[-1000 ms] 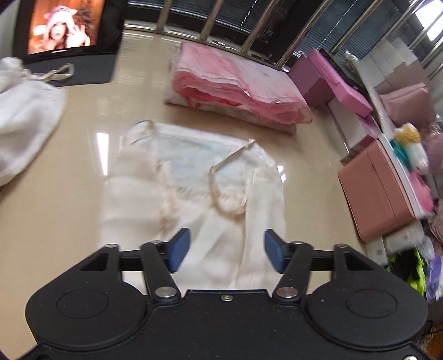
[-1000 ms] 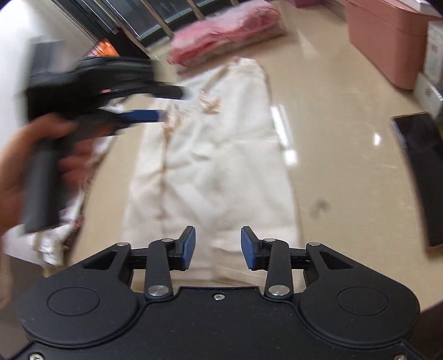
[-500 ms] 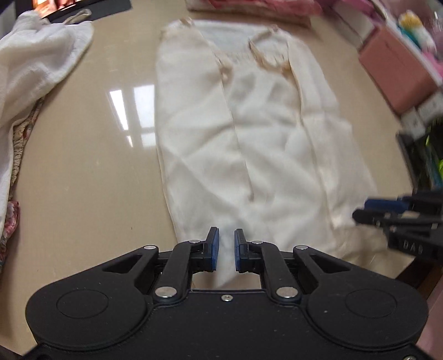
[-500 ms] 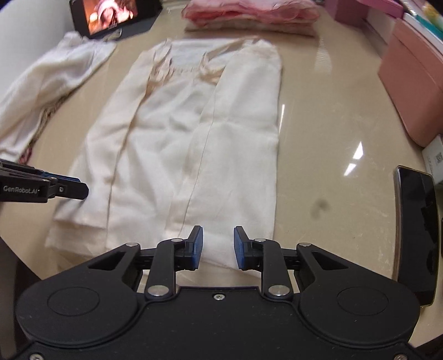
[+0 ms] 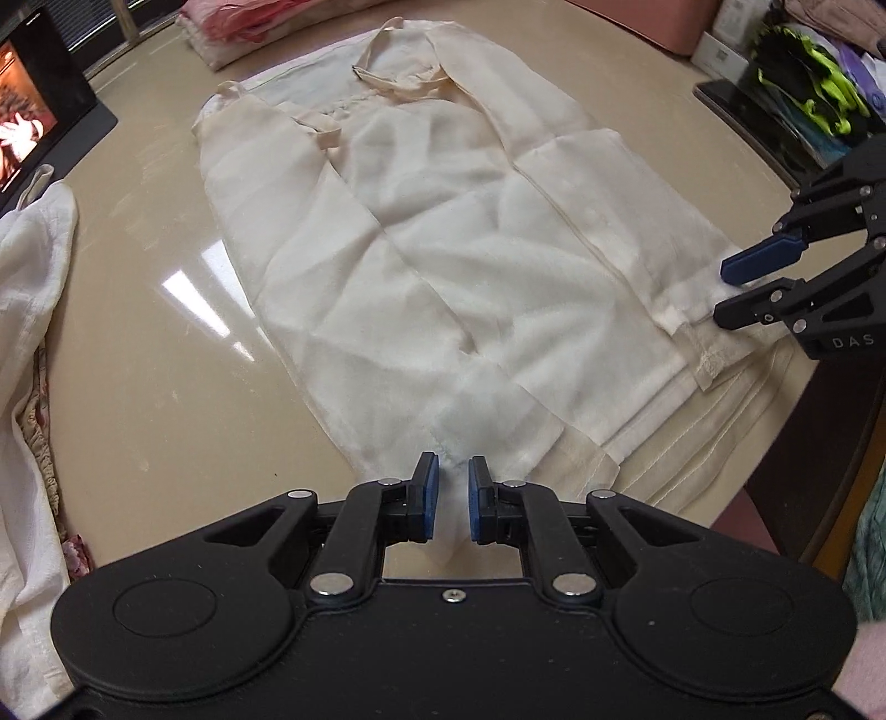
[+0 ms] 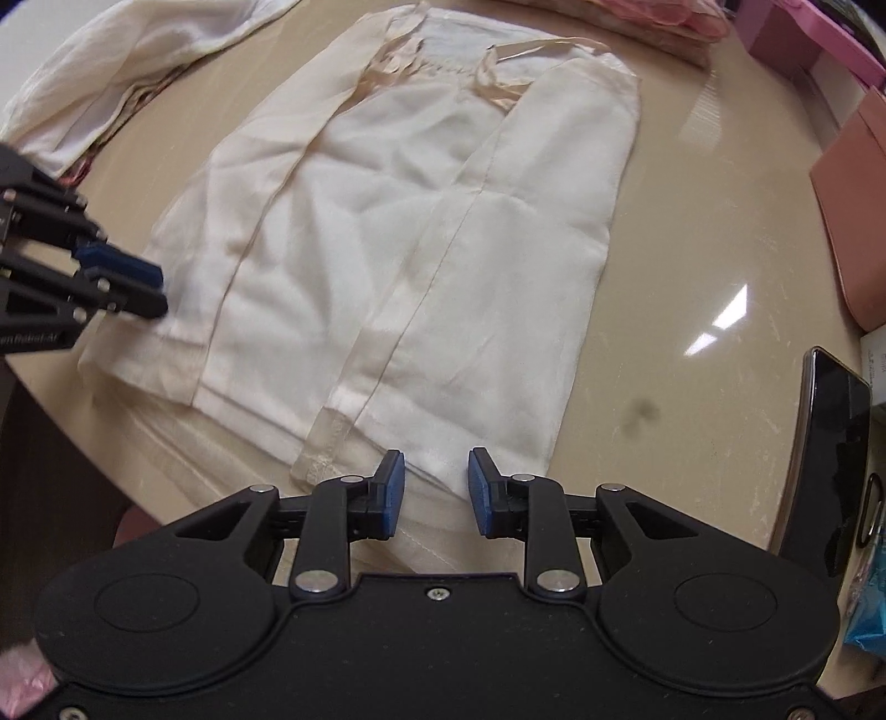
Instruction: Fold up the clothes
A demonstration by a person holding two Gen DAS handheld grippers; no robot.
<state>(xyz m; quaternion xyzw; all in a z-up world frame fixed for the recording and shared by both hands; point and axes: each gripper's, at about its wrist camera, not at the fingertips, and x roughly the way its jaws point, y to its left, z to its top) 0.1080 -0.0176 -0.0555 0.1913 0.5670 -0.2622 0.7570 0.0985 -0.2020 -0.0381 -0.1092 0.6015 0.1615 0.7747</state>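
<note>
A cream long-sleeved garment (image 5: 443, 232) lies flat on the beige table, sleeves folded in over the body, collar at the far end; it also fills the right wrist view (image 6: 421, 232). My left gripper (image 5: 449, 493) sits at the hem's near left corner, its blue pads almost closed with a fold of hem cloth between them. In the right wrist view the left gripper (image 6: 149, 288) shows its jaws shut at that hem corner. My right gripper (image 6: 434, 493) is open over the hem's right corner. In the left wrist view the right gripper (image 5: 742, 288) straddles the hem edge.
A white garment (image 5: 27, 310) lies heaped at the left. A folded pink stack (image 5: 249, 22) sits beyond the collar. A screen (image 5: 27, 99) stands at far left. A black phone (image 6: 825, 454) lies by the right table edge, pink boxes (image 6: 853, 221) beyond it.
Both grippers have come down to the hem at the near table edge. The left gripper's pads have gone from wide apart to pinching hem cloth. The right gripper has opened slightly.
</note>
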